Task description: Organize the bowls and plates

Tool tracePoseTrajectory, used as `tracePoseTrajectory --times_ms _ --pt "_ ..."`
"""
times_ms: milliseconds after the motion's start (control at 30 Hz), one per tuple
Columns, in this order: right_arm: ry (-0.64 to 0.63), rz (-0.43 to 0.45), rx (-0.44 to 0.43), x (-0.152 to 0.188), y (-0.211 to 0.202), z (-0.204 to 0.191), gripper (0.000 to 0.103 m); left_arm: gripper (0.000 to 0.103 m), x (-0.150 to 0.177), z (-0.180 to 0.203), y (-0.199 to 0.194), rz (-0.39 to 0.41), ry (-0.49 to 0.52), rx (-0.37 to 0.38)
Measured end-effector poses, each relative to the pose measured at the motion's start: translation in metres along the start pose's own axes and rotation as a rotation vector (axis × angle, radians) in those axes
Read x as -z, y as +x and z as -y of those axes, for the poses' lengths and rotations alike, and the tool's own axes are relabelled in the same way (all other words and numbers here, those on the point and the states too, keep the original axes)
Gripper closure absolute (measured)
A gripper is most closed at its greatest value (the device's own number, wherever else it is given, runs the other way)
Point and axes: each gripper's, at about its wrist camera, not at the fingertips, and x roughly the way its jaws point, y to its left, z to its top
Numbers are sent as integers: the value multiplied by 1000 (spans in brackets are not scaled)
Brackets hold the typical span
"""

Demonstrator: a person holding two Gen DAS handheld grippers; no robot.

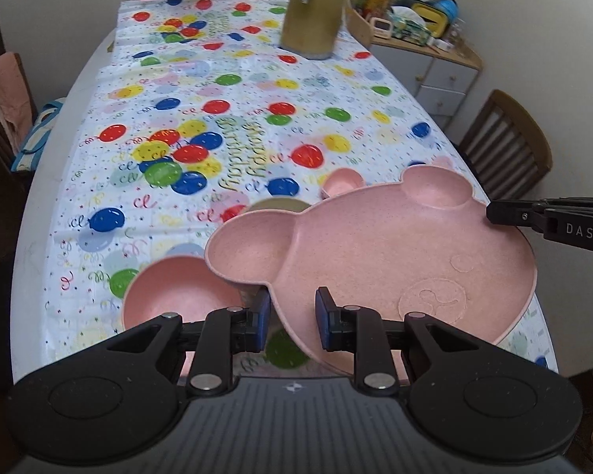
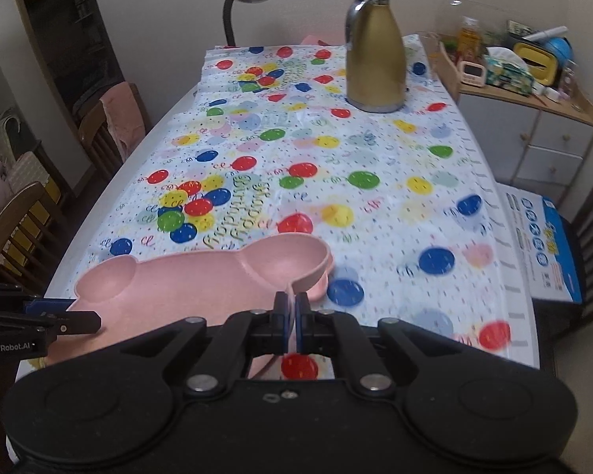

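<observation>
Plate-shaped like a bear's head, the pink divided plate hangs above the balloon-print tabletop, carried between my two tools. My left hand-held gripper pinches its rim just below one ear; my right hand-held gripper is pressed together on the rim by the other ear. Below the plate sit a pink bowl, a greenish bowl and a small pink cup. A gold jug stands at the far end.
</observation>
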Motion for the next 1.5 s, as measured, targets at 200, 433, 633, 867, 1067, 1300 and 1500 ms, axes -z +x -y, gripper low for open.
tracePoseTrajectory --times_ms 200,433,633,867,1067,1300,1500 --pt "65 21 41 50 -35 1 100 80 28 16 -7 -17 57 32" --pt "143 47 85 107 -58 1 100 80 59 32 -2 -45 102 45" --pt "208 55 111 155 -61 5 100 80 79 43 6 -54 143 43" --pt "264 53 124 190 -55 7 100 80 95 49 17 -65 173 43" --pt "280 53 139 204 -50 10 100 80 103 54 25 -49 203 24" --pt "275 54 149 213 -44 9 100 80 114 52 32 -69 191 40" --pt "278 36 155 223 -41 10 100 80 123 51 35 -89 185 47"
